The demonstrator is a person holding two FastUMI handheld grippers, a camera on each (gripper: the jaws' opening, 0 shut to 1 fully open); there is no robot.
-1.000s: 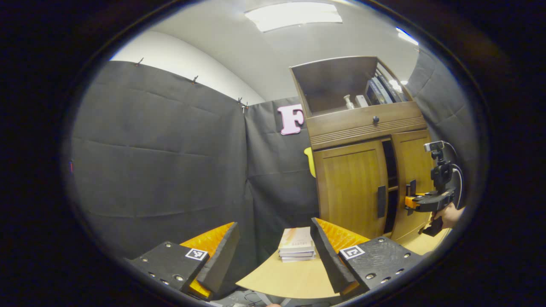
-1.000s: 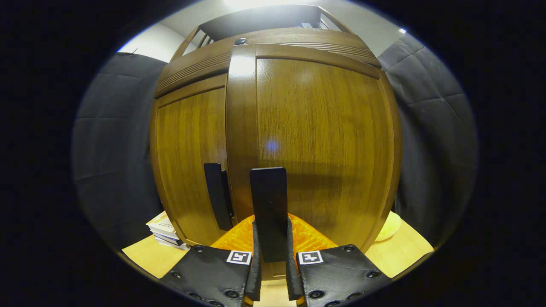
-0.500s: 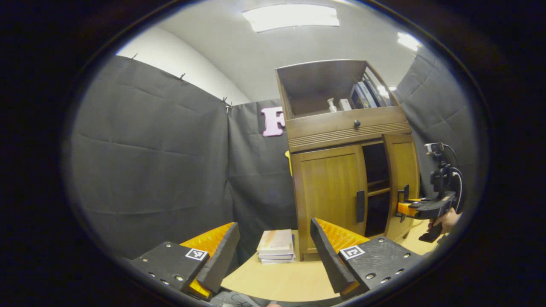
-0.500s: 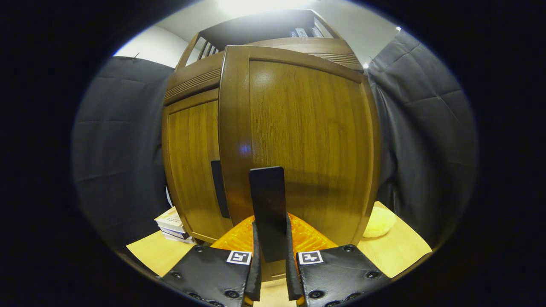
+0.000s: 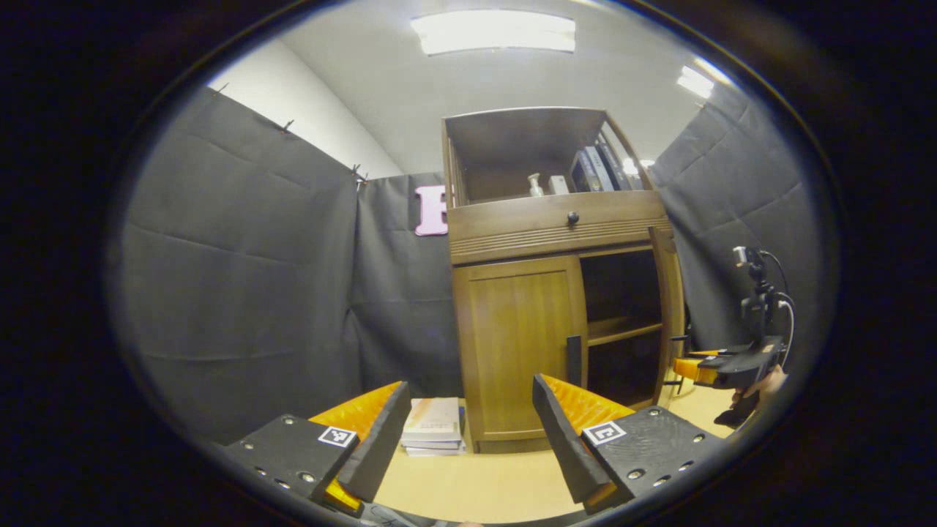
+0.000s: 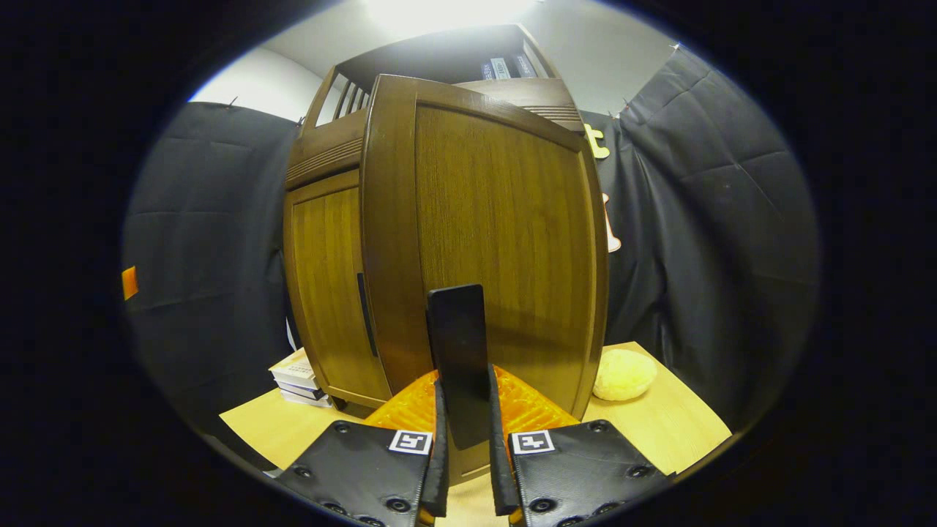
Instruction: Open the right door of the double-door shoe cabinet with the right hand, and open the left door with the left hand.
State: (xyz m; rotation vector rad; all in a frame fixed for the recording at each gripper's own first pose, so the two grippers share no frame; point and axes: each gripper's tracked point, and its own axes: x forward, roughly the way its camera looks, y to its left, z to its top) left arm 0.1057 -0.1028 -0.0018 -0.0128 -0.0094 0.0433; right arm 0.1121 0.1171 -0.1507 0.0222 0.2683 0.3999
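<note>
With my right hand-held gripper [image 6: 465,468] clamped on the right brown wooden door's [image 6: 498,241] flat black handle [image 6: 459,359] and that door swung out, my wide-open left hand-held gripper [image 5: 468,439] must next reach the shut left brown wooden door's [image 5: 516,344] black handle [image 5: 574,360].

The right door [image 6: 498,241] hides the cabinet's interior in the right gripper view.

Left view far, right view door-close [image 6: 505,241]

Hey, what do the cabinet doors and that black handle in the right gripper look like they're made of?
The right door and left door look like wood or wood veneer: brown vertical grain with a soft sheen suggesting a satin varnish. The black handle between the right gripper fingers looks smooth and matte, either painted metal or plastic; I can't tell which.
</note>
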